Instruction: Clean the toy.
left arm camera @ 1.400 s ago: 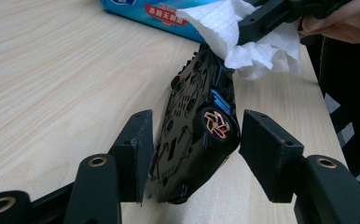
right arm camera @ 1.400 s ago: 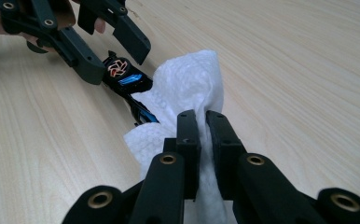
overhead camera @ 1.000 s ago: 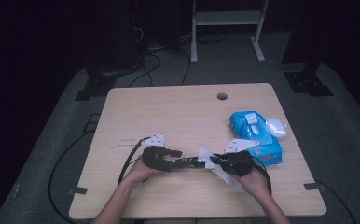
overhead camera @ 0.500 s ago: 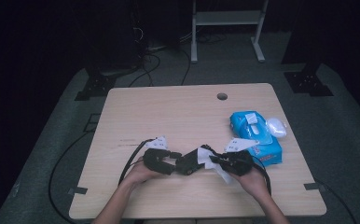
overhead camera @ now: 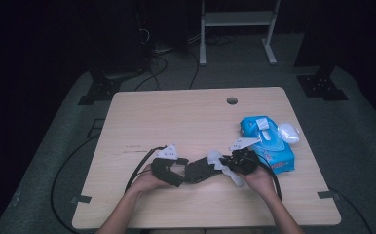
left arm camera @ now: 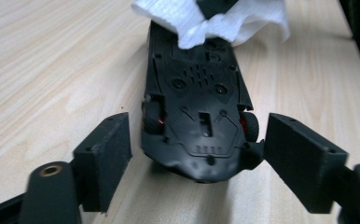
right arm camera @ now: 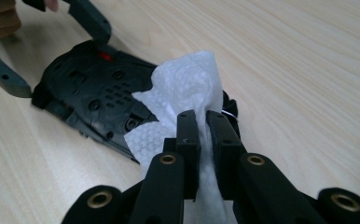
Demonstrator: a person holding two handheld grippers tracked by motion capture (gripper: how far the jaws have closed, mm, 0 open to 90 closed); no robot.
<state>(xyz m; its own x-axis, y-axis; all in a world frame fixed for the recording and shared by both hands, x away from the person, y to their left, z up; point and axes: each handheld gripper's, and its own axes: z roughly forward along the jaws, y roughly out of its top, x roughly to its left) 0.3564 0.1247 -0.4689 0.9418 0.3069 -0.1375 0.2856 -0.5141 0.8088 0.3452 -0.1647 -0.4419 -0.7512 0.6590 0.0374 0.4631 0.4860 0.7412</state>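
Toy car (overhead camera: 201,169), black and lying upside down near the front edge of the table (overhead camera: 176,117), sits between the two grippers in the high view, with a blue pack of wipes (overhead camera: 269,144) off to its right. From the left gripper (left arm camera: 197,161) view, the jaws have just been opening and stand wide on either side of the car's end by the wheels, the left pad clear of it and the right one just beside it. From the right gripper (right arm camera: 203,140) view, the jaws are pinched narrow on a white wipe (right arm camera: 183,95) draped over the car's underside. I judge the car light, stiff and a bit slick, best gripped across its flanks by the wheels; the wipe is soft and tears easily.
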